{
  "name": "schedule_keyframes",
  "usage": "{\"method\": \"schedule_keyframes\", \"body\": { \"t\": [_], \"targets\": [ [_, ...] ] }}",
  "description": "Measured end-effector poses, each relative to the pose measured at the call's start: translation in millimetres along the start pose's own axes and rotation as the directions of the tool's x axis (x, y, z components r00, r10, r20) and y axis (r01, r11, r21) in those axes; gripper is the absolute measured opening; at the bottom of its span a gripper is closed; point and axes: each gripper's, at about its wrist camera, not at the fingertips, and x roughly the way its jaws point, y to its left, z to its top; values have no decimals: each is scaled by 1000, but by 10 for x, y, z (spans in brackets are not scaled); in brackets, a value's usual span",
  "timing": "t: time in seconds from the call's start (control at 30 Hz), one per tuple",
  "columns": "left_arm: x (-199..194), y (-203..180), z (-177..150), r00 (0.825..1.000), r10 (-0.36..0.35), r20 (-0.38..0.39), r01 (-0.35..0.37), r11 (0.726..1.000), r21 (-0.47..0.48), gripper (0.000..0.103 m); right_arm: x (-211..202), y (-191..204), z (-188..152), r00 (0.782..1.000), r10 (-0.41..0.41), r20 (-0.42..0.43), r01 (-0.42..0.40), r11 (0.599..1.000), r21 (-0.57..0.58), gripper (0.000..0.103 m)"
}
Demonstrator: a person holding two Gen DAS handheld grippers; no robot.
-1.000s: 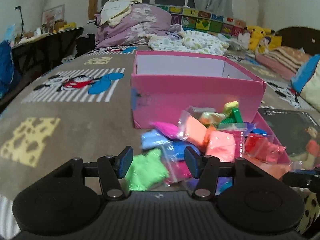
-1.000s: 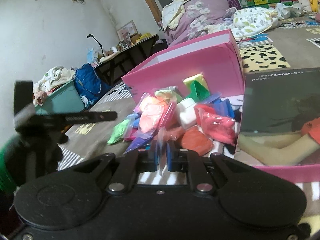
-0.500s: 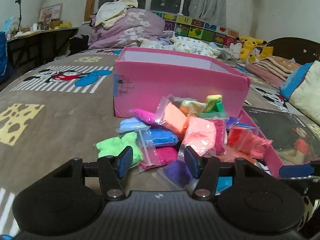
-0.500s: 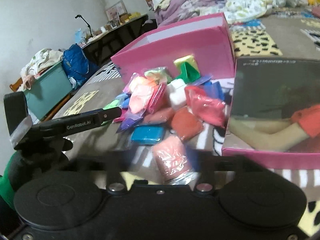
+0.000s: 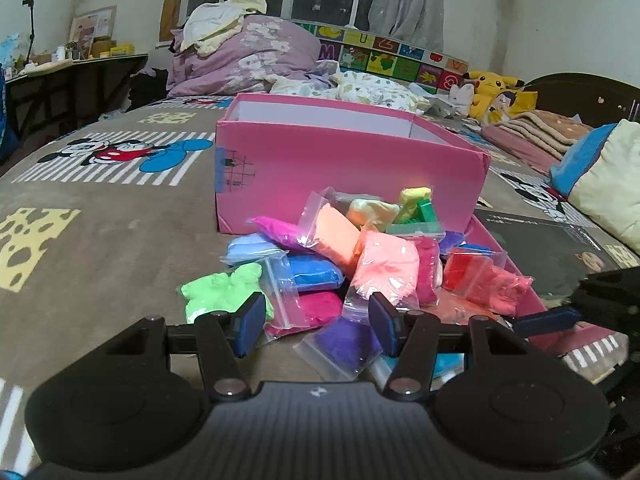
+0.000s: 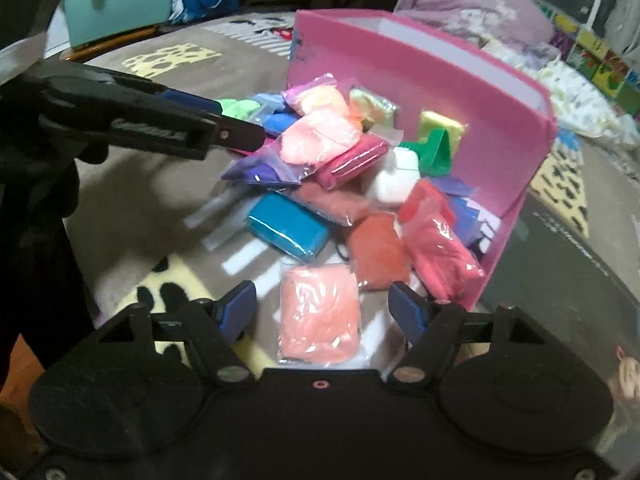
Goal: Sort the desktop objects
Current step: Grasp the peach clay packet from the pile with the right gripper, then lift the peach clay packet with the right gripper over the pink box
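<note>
Nearest the right wrist camera, the right gripper (image 6: 323, 310) stands wide apart and empty, where a second ago it was pinched narrow on a plastic bag; the salmon-pink clay packet in a clear bag (image 6: 319, 312) now lies flat on the blanket between its blue pads, touching neither. Just beyond lie a teal clay block (image 6: 288, 227) and an orange-red clay bag (image 6: 377, 249), then the heap of coloured clay bags (image 6: 332, 144) piled against the pink cardboard box (image 6: 420, 76). At the left of that view the left gripper (image 6: 236, 136) reaches in over the heap. Seen from the left wrist camera, the left gripper (image 5: 316, 324) is also wide apart and holds nothing, as before; a purple clay bag (image 5: 344, 342) and a lime-green clay bag (image 5: 222, 290) lie just past its pads, closer than a second ago. Farther off stands the pink cardboard box (image 5: 348, 168), open on top, on the brown cartoon-print blanket (image 5: 100, 232).
</note>
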Motion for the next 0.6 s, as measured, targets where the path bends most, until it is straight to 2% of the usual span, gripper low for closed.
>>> {"method": "schedule_keyframes", "body": {
  "t": [0.1,0.23,0.6],
  "targets": [
    [-7,-11,1,1000,-9,0,9,1000,2,55,70,-46,13,999,29,-42,-30,999,-20,68],
    [-7,-14,4,1000,-16,-7,16,1000,2,55,96,-118,-14,993,108,-51,-106,993,42,43],
    [8,12,5,999,-31,-20,31,999,-13,55,-109,-101,64,993,116,-6,-116,992,50,41]
  ]
}}
